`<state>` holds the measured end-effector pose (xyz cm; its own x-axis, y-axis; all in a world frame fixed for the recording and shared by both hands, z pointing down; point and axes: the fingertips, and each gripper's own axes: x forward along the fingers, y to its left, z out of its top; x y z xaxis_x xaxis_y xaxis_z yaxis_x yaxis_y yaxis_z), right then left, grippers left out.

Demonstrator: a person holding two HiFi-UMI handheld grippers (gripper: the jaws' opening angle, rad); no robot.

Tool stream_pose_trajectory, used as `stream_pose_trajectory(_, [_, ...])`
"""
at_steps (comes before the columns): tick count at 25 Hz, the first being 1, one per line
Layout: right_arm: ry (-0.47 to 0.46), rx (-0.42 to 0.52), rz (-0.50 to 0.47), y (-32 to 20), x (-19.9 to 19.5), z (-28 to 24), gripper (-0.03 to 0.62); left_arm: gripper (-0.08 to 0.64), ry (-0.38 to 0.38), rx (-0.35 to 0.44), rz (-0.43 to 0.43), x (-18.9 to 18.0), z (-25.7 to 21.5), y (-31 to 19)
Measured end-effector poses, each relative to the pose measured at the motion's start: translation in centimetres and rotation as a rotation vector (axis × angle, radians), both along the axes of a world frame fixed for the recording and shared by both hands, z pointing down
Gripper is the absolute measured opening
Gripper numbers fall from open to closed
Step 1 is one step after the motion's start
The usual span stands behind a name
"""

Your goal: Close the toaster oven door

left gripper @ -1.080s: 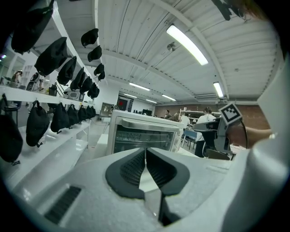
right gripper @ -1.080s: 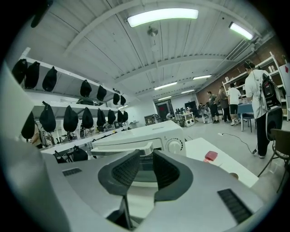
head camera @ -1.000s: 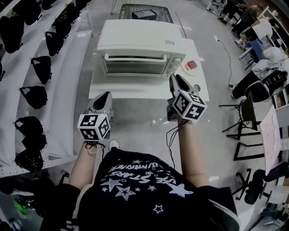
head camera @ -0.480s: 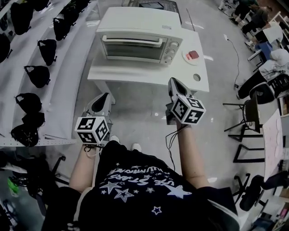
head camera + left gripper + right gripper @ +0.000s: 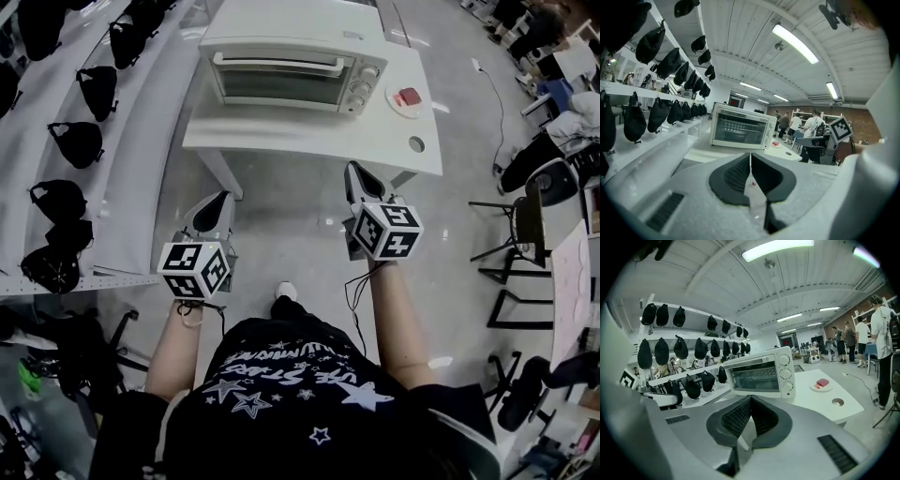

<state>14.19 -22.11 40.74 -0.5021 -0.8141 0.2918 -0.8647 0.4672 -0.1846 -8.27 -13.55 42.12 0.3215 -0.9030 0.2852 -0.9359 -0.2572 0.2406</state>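
Oven [image 5: 286, 67] on table [image 5: 309, 142], door closed, left gripper [image 5: 217, 201] and right gripper [image 5: 357, 172] well apart from it, both clamped together, empty

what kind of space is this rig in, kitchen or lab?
Likely a lab or workshop, not a kitchen: the toaster oven sits on a plain white table, shelves of black bags line one side, office chairs stand on the other.

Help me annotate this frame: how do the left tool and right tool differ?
In the head view the right tool overlaps the table edge; the left tool stops short, over floor. The left tool leans rightward, the right tool leftward. Both are shut, empty.
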Motion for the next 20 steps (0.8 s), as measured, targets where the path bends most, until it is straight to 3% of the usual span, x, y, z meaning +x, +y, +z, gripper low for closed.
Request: stream_pose_trajectory(20, [0.038,-0.016,-0.057,13.8,-4.4,1.3,0.002,0.025,0.039,-0.003,0.005,-2.0,0.3,13.2])
